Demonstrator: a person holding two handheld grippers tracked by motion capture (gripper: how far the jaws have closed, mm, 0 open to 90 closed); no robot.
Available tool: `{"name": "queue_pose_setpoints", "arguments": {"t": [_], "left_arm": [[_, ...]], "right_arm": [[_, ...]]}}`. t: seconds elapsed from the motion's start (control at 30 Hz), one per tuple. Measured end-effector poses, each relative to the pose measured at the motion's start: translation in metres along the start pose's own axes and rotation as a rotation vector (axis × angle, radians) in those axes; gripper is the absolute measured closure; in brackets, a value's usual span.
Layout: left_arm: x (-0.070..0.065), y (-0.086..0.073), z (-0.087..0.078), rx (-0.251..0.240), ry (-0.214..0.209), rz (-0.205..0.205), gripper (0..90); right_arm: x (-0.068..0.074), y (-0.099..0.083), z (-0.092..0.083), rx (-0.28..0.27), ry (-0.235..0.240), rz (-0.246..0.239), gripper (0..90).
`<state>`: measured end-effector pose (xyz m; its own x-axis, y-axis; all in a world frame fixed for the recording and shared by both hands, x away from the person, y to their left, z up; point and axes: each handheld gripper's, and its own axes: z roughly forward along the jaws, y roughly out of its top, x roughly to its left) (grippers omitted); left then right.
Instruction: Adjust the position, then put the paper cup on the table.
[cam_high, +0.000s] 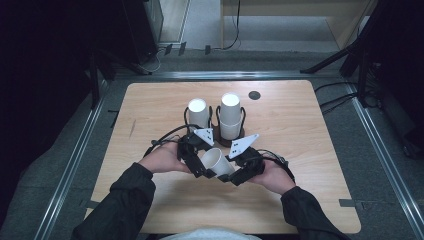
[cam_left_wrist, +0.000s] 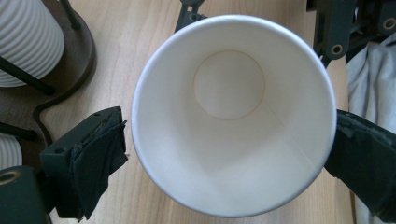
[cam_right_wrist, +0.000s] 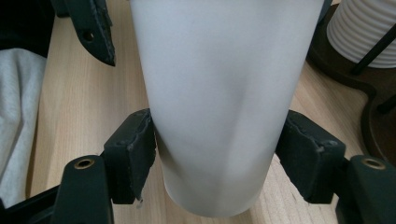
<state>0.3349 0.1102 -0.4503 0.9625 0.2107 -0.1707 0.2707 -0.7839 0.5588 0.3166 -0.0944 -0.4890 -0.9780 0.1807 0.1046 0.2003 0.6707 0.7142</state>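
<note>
A white paper cup lies on its side between my two grippers, just above the table's front middle. My right gripper is shut on the cup's lower body, and its pads dent the wall slightly. My left gripper faces the cup's open mouth. Its jaws stand at either side of the rim, and the left pad sits a sliver off it, so this gripper is open. Behind stands a dark wire cup holder with two stacks of ribbed white cups.
The holder's base lies close beside the held cup. A black round plug sits near the table's far edge. The person's grey top is at the near edge. Bare wood spreads left and right of the hands.
</note>
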Motion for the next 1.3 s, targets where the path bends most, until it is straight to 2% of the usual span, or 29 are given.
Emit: {"name": "queue_pose_setpoints", "arguments": {"t": [0.17,0.33,0.37,0.43,0.57,0.8,1.0,1.13,1.2,1.3], "left_arm": [[0.002,-0.002,-0.004,-0.041,0.001,-0.018,2.0],[0.005,-0.01,-0.005,-0.062,-0.024,-0.061,2.0],[0.005,-0.012,-0.006,-0.075,-0.013,-0.067,2.0],[0.005,-0.014,-0.008,-0.096,-0.02,-0.074,2.1],[0.004,-0.016,-0.012,-0.138,-0.011,-0.066,2.2],[0.002,-0.019,-0.011,-0.191,0.005,-0.089,2.2],[0.001,-0.021,-0.012,-0.223,-0.006,-0.093,5.5],[0.0,-0.022,-0.013,-0.265,0.001,-0.112,5.6],[0.0,-0.022,-0.013,-0.28,-0.009,-0.122,5.5],[-0.002,-0.021,-0.011,-0.278,0.002,-0.115,5.5]], "right_arm": [[-0.001,0.001,-0.004,-0.015,-0.002,0.008,31.3],[-0.001,0.003,-0.007,-0.035,0.006,0.01,31.3],[-0.001,0.004,-0.008,-0.034,0.007,0.012,31.2],[0.0,0.004,-0.008,-0.036,0.005,0.009,31.2],[0.0,0.005,-0.01,-0.041,0.007,0.013,31.2],[-0.001,0.006,-0.015,-0.07,0.018,0.039,31.2],[-0.003,0.006,-0.019,-0.091,0.017,0.045,31.2],[-0.004,0.006,-0.02,-0.103,0.017,0.046,31.2],[-0.004,0.007,-0.021,-0.109,0.019,0.048,31.2],[-0.005,0.008,-0.021,-0.117,0.021,0.059,31.2]]}}
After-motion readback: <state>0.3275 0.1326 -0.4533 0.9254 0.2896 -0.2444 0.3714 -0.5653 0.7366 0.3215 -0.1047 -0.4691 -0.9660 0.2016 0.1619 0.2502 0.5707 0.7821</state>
